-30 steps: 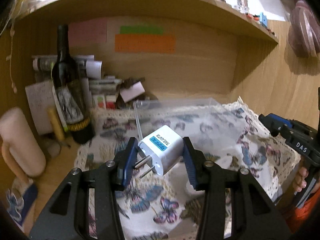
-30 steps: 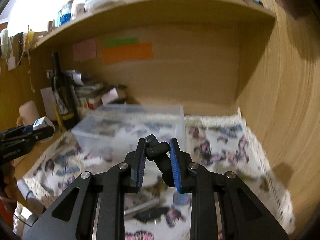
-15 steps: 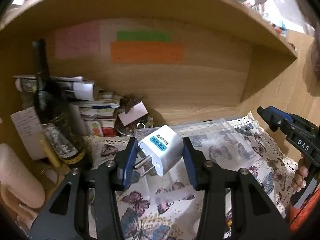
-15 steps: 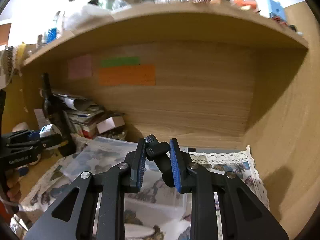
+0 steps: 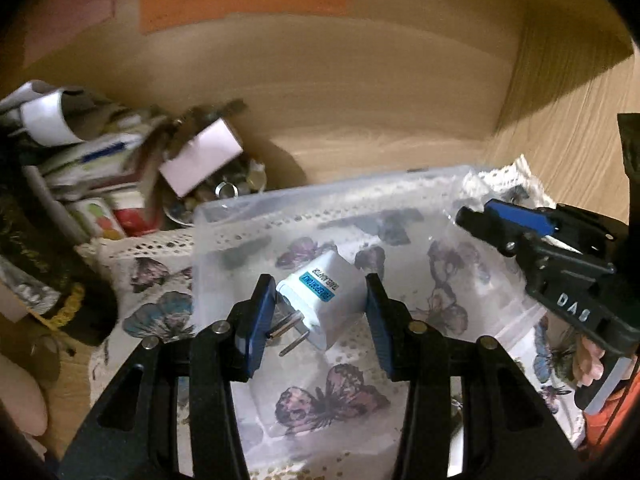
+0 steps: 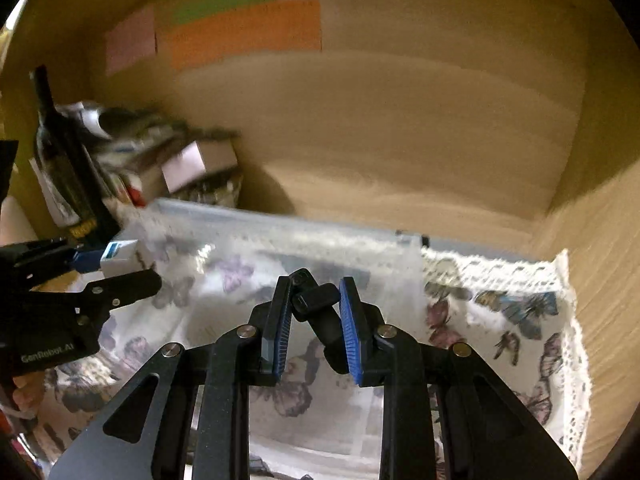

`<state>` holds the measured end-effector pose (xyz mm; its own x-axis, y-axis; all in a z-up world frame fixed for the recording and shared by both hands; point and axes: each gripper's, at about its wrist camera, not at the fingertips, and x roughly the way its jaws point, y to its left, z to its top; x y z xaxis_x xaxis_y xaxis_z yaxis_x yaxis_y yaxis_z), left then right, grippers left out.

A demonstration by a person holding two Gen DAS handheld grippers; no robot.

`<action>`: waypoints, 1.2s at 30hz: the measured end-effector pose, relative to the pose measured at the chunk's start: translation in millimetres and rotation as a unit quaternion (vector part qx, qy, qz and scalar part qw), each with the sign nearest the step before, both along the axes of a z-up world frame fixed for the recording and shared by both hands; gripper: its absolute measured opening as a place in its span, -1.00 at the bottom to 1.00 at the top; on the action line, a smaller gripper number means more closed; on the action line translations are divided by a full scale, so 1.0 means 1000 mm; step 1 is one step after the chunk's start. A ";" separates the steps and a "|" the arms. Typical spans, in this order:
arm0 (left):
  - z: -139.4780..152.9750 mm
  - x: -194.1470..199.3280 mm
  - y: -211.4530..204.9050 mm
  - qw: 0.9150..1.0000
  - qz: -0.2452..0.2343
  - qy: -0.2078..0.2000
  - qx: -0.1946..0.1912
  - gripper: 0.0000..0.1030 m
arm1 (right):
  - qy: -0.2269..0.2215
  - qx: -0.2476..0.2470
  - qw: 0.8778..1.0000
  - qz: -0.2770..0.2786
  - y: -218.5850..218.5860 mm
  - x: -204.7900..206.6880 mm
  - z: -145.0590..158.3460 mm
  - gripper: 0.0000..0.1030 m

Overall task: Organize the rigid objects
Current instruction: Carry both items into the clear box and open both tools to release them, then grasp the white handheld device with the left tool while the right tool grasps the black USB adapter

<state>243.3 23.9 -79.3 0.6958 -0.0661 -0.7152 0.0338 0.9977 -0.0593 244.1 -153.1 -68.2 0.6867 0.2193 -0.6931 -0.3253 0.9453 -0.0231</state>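
Adapter: one white cube-shaped plastic travel adapter point(image 5: 322, 300) with a blue label strip and two bare metal prongs pointing down-left; it hangs above the open bin, tilted, label upward
Left gripper: the left gripper point(image 5: 318, 320) has its two blue-padded fingers point(image 5: 258, 322) pressed on opposite faces of the adapter, clamped on it; in the right wrist view it shows at the left edge point(image 6: 120, 266) with the adapter point(image 6: 120, 256) at its tip
Black piece: one small black hinged plastic object point(image 6: 318, 312), its exact kind unclear; it sits between the right gripper's pads, above the bin
Right gripper: the right gripper point(image 6: 314, 320) is closed on the black piece, both blue pads touching it; in the left wrist view it enters from the right point(image 5: 520, 236) over the bin's far corner
Bin: one clear rectangular plastic storage bin point(image 5: 248, 208), open-topped, standing on the cloth below both tools
Cloth: one white lace-edged cloth with butterfly print point(image 6: 532, 308) under the bin
Change: half a second ago both cameras saw the shelf edge overhead; now both look lower, and the bin fills more of each view; both grips are unchanged
Surroundings: one dark wine bottle point(image 6: 68, 168) at left; a blurred pile of papers and boxes point(image 5: 100, 152) beside it; three coloured paper notes on the wooden back wall, with the orange one point(image 6: 248, 32) largest
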 end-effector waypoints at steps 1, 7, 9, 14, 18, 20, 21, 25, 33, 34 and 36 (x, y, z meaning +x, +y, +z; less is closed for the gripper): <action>-0.002 0.002 -0.002 1.000 -0.002 0.003 0.001 -0.13 | 0.005 -0.003 1.000 0.001 0.001 0.002 -0.004 -0.58; -0.013 0.013 -0.008 1.000 -0.005 0.018 0.021 -0.13 | 0.024 -0.028 0.999 0.005 0.009 0.007 -0.020 -0.58; -0.013 0.012 -0.009 1.000 -0.005 0.019 0.022 -0.13 | 0.025 -0.035 0.999 0.007 0.011 0.006 -0.021 -0.58; 0.000 0.002 -0.011 1.000 -0.004 -0.002 0.029 -0.13 | 0.015 -0.036 0.999 0.009 0.012 0.000 -0.013 -0.58; 0.014 -0.011 -0.010 1.000 -0.003 -0.020 0.024 -0.06 | -0.003 -0.027 1.000 0.010 0.010 -0.014 0.005 -0.50; 0.022 -0.019 -0.009 0.999 0.000 -0.033 0.027 0.03 | -0.020 -0.028 0.999 0.008 0.010 -0.023 0.015 -0.35; 0.025 -0.022 -0.009 0.999 0.002 -0.038 0.027 0.10 | -0.032 -0.027 0.999 0.006 0.008 -0.030 0.021 -0.30; 0.039 -0.044 -0.007 0.998 0.013 -0.062 0.022 0.44 | -0.066 -0.015 0.998 -0.002 0.002 -0.054 0.040 -0.01; 0.038 -0.095 -0.005 0.996 0.044 -0.079 0.019 0.89 | -0.109 -0.008 0.994 -0.032 -0.020 -0.106 0.052 0.24; 0.035 -0.100 -0.006 0.996 0.049 -0.077 0.018 0.89 | -0.110 -0.009 0.993 -0.037 -0.022 -0.112 0.049 0.25; 0.027 -0.110 -0.011 0.996 0.053 -0.069 0.014 0.90 | -0.106 -0.008 0.993 -0.041 -0.028 -0.123 0.044 0.27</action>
<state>133.7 13.4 -51.8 0.7899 0.0319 -0.6124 -0.0657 0.9973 -0.0328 121.2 -180.6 -24.3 0.8326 0.1472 -0.5339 -0.2342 0.9672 -0.0987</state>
